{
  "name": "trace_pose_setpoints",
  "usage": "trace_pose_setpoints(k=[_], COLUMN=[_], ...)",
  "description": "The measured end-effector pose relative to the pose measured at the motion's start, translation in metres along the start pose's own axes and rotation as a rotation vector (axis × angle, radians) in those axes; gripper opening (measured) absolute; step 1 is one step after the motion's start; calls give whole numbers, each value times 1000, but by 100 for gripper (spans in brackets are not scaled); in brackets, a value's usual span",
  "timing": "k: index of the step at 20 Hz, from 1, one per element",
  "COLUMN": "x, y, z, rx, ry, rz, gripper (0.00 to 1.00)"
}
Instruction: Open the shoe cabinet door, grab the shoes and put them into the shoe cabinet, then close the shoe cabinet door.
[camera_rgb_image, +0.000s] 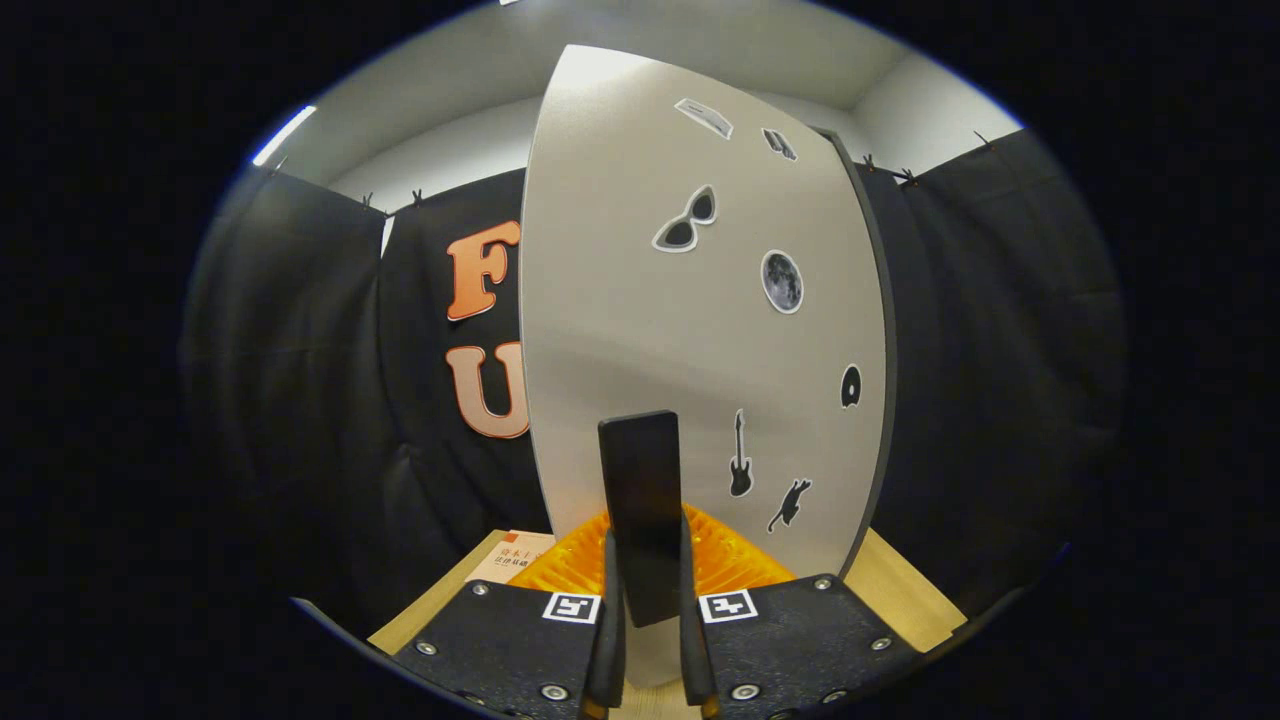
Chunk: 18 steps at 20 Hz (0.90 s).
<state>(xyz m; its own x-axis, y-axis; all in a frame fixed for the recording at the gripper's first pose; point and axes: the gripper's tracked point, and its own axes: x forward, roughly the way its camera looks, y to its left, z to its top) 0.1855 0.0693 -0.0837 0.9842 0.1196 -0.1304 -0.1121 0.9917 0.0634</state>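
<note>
At the bottom centre of the frame we see our gripper (648, 640), its two fingers close together and clamped on a dark flat handle (641, 500) that stands upright between them and rises toward the middle of the picture. Both fingers press its sides. Just behind the handle, low in the frame, lies an orange ribbed piece (730, 560), and left of it a small printed booklet (512, 556). All of this sits over a light wooden surface (900, 590), which shows at lower left and lower right. Filling the centre of the frame beyond the fingers is the shoe cabinet door (640, 320), a pale grey panel with a dark edge on its right side, carrying stickers (782, 281): sunglasses, a moon, a guitar, a cat. Behind it, black cloth (1000, 330) hangs left and right, with a white wall (470, 150) and ceiling across the top.
</note>
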Motion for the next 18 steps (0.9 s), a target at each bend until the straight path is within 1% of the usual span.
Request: trace_pose_setpoints(k=[5,11,17,18], x=[-38,-79,-104,-114], y=[-35,-91,-144,-157], z=[2,2,5,4], rx=[-8,18,-8,-11], ry=[-3,-6,-18,-18], rz=[54,89,59,51], gripper=[22,21,21,21])
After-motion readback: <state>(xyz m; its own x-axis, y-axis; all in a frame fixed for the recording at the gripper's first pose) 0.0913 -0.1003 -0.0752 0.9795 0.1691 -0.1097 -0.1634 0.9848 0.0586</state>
